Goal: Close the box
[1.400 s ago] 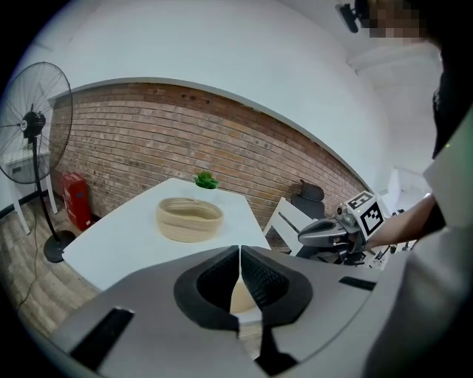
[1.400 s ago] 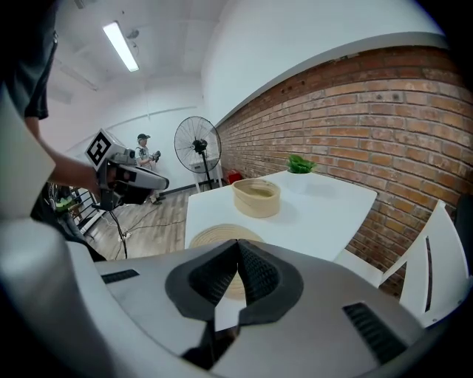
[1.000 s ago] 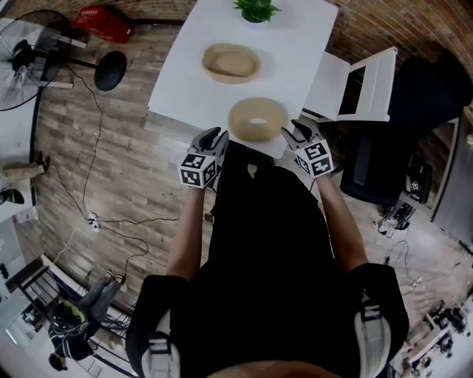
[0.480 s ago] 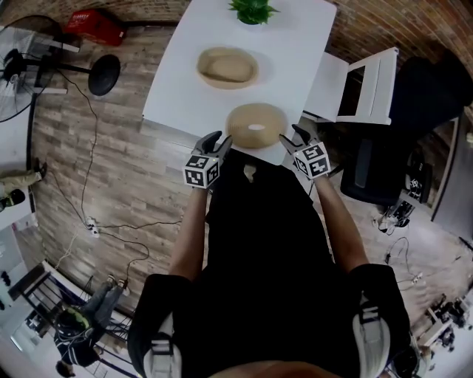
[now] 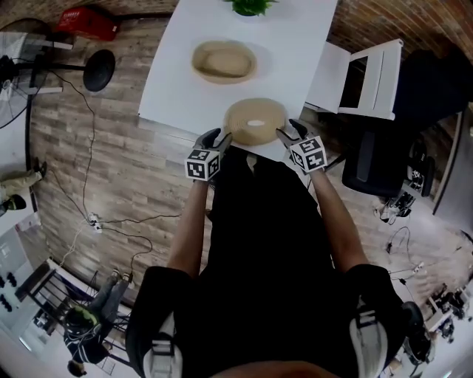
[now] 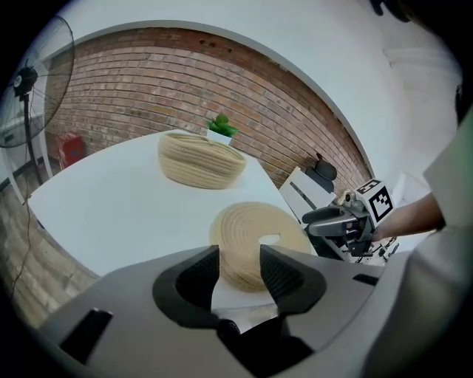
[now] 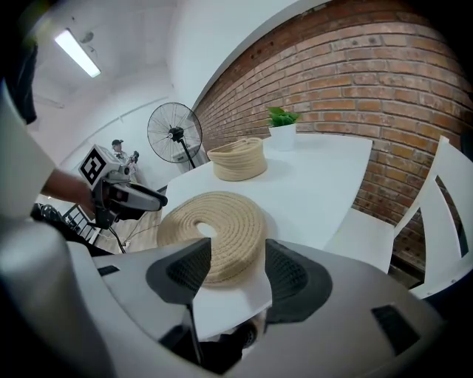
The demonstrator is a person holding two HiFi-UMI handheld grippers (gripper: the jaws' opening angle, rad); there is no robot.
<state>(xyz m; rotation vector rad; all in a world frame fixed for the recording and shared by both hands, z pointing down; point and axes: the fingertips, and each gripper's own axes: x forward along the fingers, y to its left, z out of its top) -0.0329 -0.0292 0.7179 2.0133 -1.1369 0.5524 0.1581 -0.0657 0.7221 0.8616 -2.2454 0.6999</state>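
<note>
A round woven rope lid with a hole in its middle lies flat at the near edge of the white table. The open woven basket stands farther back. My left gripper is at the lid's left rim and my right gripper at its right rim. Both are open, their jaws having just been opening. In the left gripper view the lid shows in the gap of the left gripper, unpressed. In the right gripper view the lid likewise lies ahead of the right gripper.
A small potted plant stands at the table's far end beyond the basket. A white chair is at the table's right side. A standing fan and cables are on the wooden floor to the left.
Both grippers have come down to the lid's two sides. Their jaws, shut in the earliest frames, now stand wide. The lid has not moved.
</note>
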